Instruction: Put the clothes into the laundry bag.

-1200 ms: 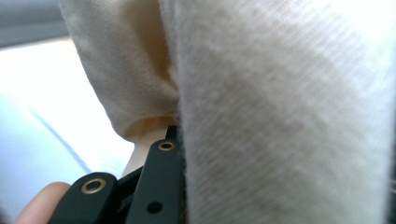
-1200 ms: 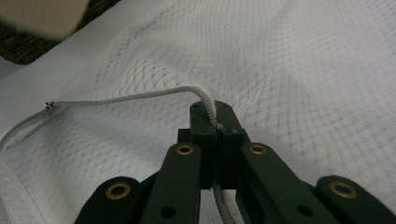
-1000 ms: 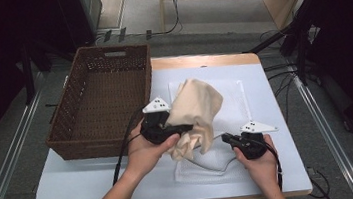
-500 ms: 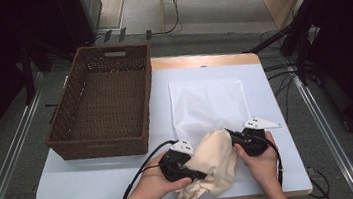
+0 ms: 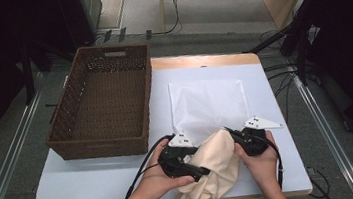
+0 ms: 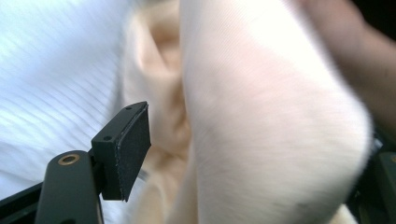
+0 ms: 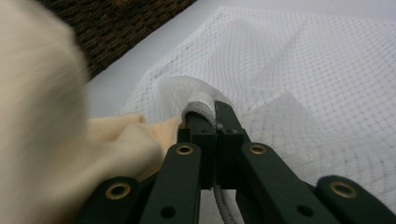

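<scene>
Cream cloth [image 5: 217, 168] between open left hand-held gripper [image 5: 200, 171] jaws.

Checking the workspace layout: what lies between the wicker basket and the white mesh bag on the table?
Nothing: in the high view, only bare white table separates the wicker basket from the white mesh bag.
</scene>
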A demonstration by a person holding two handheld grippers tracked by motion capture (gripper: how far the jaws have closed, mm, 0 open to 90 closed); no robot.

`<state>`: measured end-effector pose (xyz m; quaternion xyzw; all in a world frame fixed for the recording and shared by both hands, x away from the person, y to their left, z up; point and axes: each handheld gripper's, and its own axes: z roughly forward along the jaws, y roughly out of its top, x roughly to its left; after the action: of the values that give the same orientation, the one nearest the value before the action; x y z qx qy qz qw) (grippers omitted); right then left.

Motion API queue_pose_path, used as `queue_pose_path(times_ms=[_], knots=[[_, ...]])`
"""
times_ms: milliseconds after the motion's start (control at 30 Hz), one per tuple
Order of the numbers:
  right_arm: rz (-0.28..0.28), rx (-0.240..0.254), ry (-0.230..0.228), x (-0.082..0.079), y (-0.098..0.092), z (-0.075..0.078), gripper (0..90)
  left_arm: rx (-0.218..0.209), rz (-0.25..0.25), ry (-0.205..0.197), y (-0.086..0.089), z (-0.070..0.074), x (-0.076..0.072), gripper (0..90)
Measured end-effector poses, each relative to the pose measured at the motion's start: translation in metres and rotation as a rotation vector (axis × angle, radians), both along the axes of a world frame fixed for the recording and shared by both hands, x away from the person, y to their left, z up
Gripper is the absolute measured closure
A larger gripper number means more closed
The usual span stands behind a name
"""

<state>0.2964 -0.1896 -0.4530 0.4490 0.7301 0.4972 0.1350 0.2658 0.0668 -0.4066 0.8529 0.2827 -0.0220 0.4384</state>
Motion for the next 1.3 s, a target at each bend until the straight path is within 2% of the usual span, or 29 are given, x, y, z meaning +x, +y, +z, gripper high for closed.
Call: queue_pose_path(times_ms=[33,100,167,200,267,333,367,467,567,700,800,867,933,967,1000,1033,1067,1100,1133,1167,1233,1300], knots=[[-0.001,-0.001,0.000,0.000,0.001,0.000,89.6,-0.028,0.012,-0.008,0.000,0.004,0.001,26.9],[0.000,-0.002,-0.007,0.000,0.003,0.001,89.6,-0.061,0.000,0.006,-0.007,0.006,0.003,42.2],[0.005,-0.003,-0.001,-0.001,0.005,0.001,89.7,-0.033,-0.029,0.008,-0.019,0.003,0.002,48.5],[0.006,-0.003,0.000,-0.002,0.006,0.002,89.7,-0.004,-0.046,0.020,-0.026,0.000,0.001,55.2],[0.011,0.002,-0.004,-0.002,0.006,0.002,89.7,0.042,-0.080,0.078,-0.036,-0.009,0.002,66.3],[0.012,0.012,-0.009,-0.004,0.007,0.004,89.7,0.066,-0.126,0.202,-0.047,-0.028,0.008,76.4],[0.012,0.023,-0.010,-0.005,0.007,0.005,89.7,0.060,-0.128,0.257,-0.050,-0.035,0.011,79.0],[0.027,0.047,-0.041,-0.008,0.007,0.012,89.7,0.022,-0.093,0.322,-0.052,-0.044,0.017,81.8],[0.053,0.056,-0.075,-0.015,0.011,0.023,89.7,-0.006,-0.047,0.334,-0.048,-0.038,0.020,82.6],[0.057,0.075,-0.132,-0.024,0.012,0.038,89.7,-0.080,0.060,0.312,-0.031,-0.021,0.026,83.1],[0.062,0.087,-0.162,-0.029,0.011,0.047,89.8,-0.184,0.200,0.241,-0.014,-0.007,0.030,83.2],[0.063,0.092,-0.176,-0.032,0.010,0.050,89.8,-0.233,0.286,0.201,-0.007,-0.005,0.030,83.2],[0.060,0.076,-0.177,-0.032,0.010,0.050,89.7,-0.191,0.342,0.135,-0.010,-0.010,0.028,82.7],[0.057,0.062,-0.167,-0.031,0.011,0.048,89.8,-0.152,0.341,0.138,-0.015,-0.016,0.028,81.5],[0.046,0.054,-0.148,-0.029,0.010,0.040,89.7,-0.118,0.321,0.159,-0.019,-0.022,0.031,69.4],[0.046,0.054,-0.148,-0.029,0.010,0.040,89.7,-0.067,0.281,0.211,-0.024,-0.031,0.035,69.4],[0.041,0.054,-0.133,-0.026,0.009,0.036,89.7,-0.028,0.233,0.249,-0.029,-0.039,0.036,59.3],[0.030,0.048,-0.117,-0.024,0.008,0.030,89.7,-0.012,0.220,0.236,-0.031,-0.041,0.035,49.6],[0.026,0.046,-0.105,-0.023,0.007,0.028,89.7,0.014,0.223,0.208,-0.033,-0.042,0.032,42.3],[0.023,0.050,-0.100,-0.022,0.006,0.025,89.8,0.025,0.220,0.205,-0.035,-0.042,0.031,35.0],[0.023,0.052,-0.093,-0.022,0.006,0.024,89.7,0.035,0.181,0.232,-0.041,-0.044,0.032,26.5],[0.031,0.049,-0.091,-0.022,0.009,0.023,89.7,0.059,0.157,0.249,-0.047,-0.047,0.033,27.8]])
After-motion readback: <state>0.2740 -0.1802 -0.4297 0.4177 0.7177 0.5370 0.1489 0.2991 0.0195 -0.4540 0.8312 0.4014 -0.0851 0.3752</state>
